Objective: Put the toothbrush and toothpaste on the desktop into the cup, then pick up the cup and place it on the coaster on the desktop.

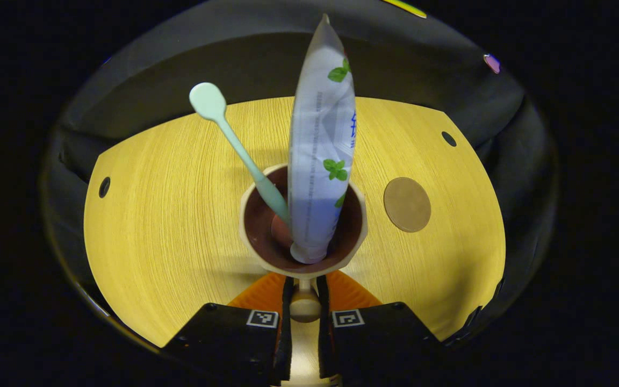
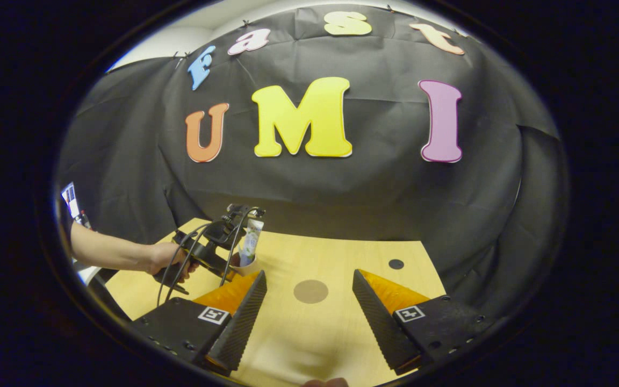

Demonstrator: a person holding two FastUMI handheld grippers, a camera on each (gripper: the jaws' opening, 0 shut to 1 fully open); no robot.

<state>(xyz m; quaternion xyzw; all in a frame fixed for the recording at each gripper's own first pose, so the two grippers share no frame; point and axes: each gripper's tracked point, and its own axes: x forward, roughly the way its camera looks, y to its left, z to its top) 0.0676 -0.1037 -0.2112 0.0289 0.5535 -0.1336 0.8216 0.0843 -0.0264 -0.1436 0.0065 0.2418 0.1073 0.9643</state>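
Left gripper view has the left tool (image 1: 304, 301) pinching the cup (image 1: 303, 226) handle, toothbrush (image 1: 234, 145) and toothpaste (image 1: 321, 145) inside, while the right tool (image 2: 309, 301) is spread.

I am working in a staged recording booth, not a lived-in room. Black cloth (image 2: 374, 188), creased and pinned up, walls in the pale wood-grain surface (image 2: 309, 322) on every side. That surface has round cable holes (image 2: 395, 264) like an office desk. Behind the cloth's top edge I see a strip of plain white wall (image 2: 180, 37).
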